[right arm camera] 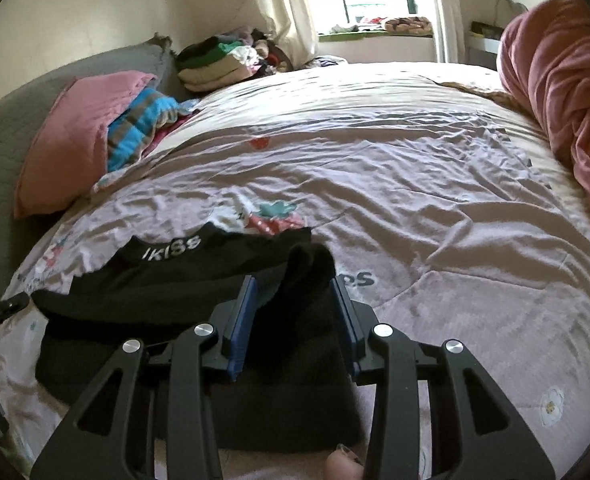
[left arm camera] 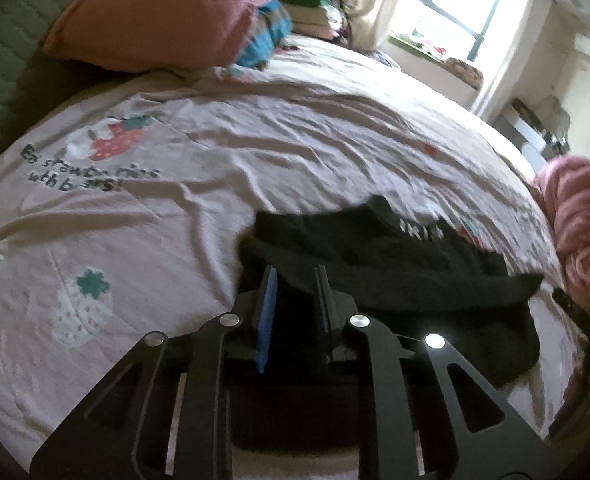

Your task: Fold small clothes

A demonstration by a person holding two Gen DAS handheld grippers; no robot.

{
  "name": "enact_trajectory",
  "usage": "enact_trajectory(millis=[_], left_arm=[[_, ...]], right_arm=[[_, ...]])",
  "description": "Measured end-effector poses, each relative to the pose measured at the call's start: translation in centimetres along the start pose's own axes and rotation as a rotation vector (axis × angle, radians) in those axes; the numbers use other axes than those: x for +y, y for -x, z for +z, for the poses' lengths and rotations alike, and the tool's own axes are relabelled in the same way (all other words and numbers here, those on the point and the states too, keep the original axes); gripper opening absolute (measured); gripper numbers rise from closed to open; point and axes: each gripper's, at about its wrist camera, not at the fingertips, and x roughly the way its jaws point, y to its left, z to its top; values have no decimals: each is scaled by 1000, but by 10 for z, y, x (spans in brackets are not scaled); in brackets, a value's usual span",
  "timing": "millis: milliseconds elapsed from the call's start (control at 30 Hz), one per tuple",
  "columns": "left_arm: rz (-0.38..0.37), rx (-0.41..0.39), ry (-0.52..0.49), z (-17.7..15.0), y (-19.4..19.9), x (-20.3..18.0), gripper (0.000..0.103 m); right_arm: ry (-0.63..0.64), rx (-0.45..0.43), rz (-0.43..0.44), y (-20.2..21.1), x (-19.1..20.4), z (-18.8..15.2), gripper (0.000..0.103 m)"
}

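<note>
A small black garment (left arm camera: 375, 252) with white letters on its waistband lies on the pale printed bedspread (left arm camera: 175, 168). My left gripper (left arm camera: 295, 276) has its jaws a narrow gap apart, with the garment's near left edge between the fingers. In the right wrist view the same garment (right arm camera: 167, 276) lies at lower left. My right gripper (right arm camera: 293, 284) holds a raised fold of its black cloth between the blue-padded fingers, which stand fairly wide apart. The left gripper's tip (right arm camera: 3, 308) shows at the left edge.
A pink pillow (left arm camera: 159, 12) and a blue striped cloth (left arm camera: 267, 36) lie at the bed's head. Folded clothes (right arm camera: 215, 60) are stacked by the window. A bunched pink blanket (right arm camera: 567, 92) lies along the bed's right side. The bedspread (right arm camera: 415, 168) stretches ahead.
</note>
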Motion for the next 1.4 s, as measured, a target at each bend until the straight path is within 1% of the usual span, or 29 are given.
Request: enact_trajectory(millis=[67,200,267,367,467,600,800,867,1000,1067,1200,1300,1400], left_arm=[[6,1,-35,-7,0,-10,11],[12,33,-106,-20,-7,-29,11],[30,49,-133,-27,-13,-34,11],[74,88,-173,-35,-27,-36,12],[89,113,-167,-41,-35,-33,12],[118,105,-202,-41,-43,-33,13],[131,106,-223,-35,-62,-30,13],[125,102,-221,-31,-66,-28,14],[113,94,-205,-20,-72,-22,21],[121,84,-201,-16,-73,-16,22],[125,59,-130,-1,-69,8,23],[131,38,-68,8,-64,28,29],[123,43,-25,13,-64,40,32]], right_arm=[[26,19,21,2,6,-6,35],[80,63,23,-4,17,-19,30],[104,93,20,-11,21,-27,29],[163,132,-17,-23,28,-37,28],[224,161,-49,-37,34,-45,28],[242,189,-61,-59,35,-45,28],[236,185,-55,-90,38,-29,28],[235,180,-57,-98,41,-21,28],[226,176,-61,-111,44,-7,27],[212,173,-62,-117,44,1,27],[175,161,-76,-125,40,14,27],[156,139,-101,-123,33,23,27],[124,120,-122,-118,21,27,30]])
